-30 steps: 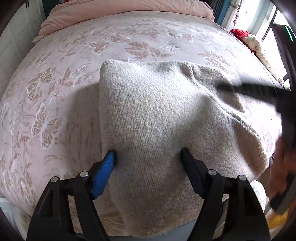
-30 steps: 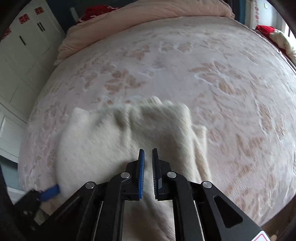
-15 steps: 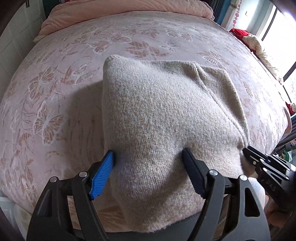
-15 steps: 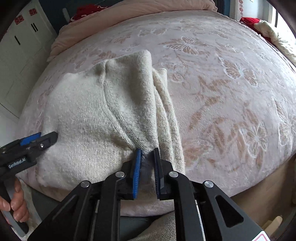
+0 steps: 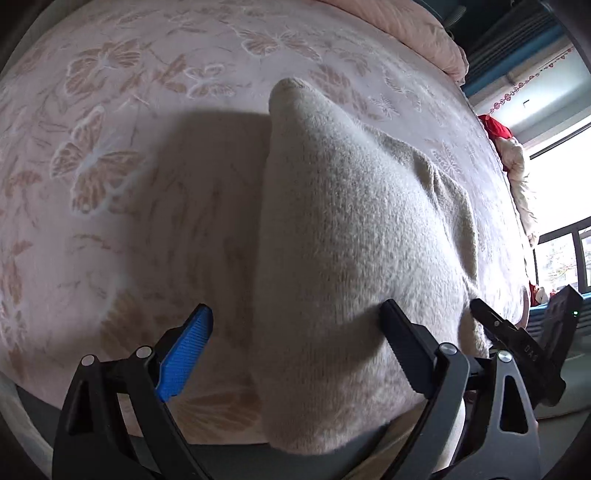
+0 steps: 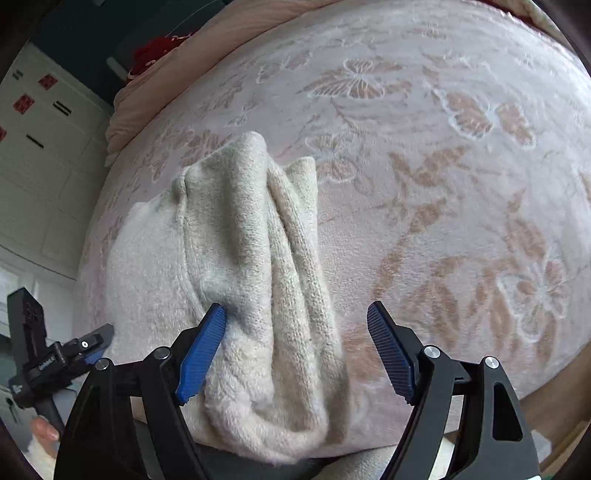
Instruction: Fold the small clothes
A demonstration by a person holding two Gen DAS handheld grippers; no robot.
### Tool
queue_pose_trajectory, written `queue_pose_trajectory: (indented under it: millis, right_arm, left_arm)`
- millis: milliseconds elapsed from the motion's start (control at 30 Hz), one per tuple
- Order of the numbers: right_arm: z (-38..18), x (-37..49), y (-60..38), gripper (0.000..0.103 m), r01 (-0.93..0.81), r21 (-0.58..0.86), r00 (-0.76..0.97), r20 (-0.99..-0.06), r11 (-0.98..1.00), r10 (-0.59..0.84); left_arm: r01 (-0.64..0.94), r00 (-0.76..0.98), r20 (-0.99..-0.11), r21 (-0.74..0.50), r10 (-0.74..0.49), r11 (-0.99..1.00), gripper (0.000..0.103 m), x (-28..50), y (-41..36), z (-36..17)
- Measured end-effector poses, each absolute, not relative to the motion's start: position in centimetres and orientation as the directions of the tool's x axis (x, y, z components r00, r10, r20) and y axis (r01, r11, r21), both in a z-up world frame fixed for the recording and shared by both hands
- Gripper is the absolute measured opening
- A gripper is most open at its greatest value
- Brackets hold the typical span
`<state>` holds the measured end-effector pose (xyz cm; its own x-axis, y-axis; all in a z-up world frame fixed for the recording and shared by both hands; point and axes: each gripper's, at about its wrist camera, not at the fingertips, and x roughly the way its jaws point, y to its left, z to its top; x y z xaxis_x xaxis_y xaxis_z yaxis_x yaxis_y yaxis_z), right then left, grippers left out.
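On the near edge of the bed (image 5: 110,155), a cream knitted sweater (image 5: 351,258) lies folded into a long bundle over the pink bedcover with its butterfly pattern. Its long axis runs from near to far: one rounded end droops over the near edge of the mattress, and the other end tapers to a blunt corner pointing toward the far side, where a pink duvet (image 5: 406,33) is heaped. In the right wrist view the same sweater (image 6: 236,280) shows several lengthwise folds bunched along its right side, with a small flap standing up at the far end.

The left gripper (image 5: 295,350) is spread wide and grips nothing; its blue pad hangs over the bare bedcover left of the bundle, while its black finger lies against the knit on the sweater's near right part. The right gripper (image 6: 297,350) is also spread wide and released; its left blue pad touches the knit beside a fold, and its right pad hovers over the bedcover, apart from the cloth. Each gripper shows at the side of the other's view, close to the sweater's near end.
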<state>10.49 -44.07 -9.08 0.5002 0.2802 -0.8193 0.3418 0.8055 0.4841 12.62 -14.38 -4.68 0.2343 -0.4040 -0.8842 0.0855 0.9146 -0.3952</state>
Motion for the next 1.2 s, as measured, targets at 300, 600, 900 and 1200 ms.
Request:
queue_pose_trajectory:
  millis: [300,600,900,1200]
  right_arm:
    - [-11.1,12.2,-42.7,0.084,0.322,0.589,0.52,-0.764,0.741,0.381]
    - [-8.2,11.5,-41.2,0.037,0.309,0.572,0.557,-0.756,0.759,0.343]
    - [-1.8,7.1,-41.1,0.037,0.305,0.55,0.619,-0.735,0.777,0.277]
    - [8.4,1.1,-40.6,0.037,0.249,0.493,0.759,-0.634,0.834,0.148]
  left_arm:
    - [0.119,0.174,-0.905,-0.373,-0.389,0.92,0.098,14.4,-19.2,-6.2]
    - [0.282,0.221,-0.927,-0.235,-0.301,0.93,0.055,13.3,-22.4,-1.9]
    - [0.402,0.263,-0.907,-0.209,-0.33,0.892,0.051,11.1,-24.3,3.7]
    - [0.493,0.336,-0.829,-0.251,-0.448,0.833,0.051,7.3,-24.8,11.6]
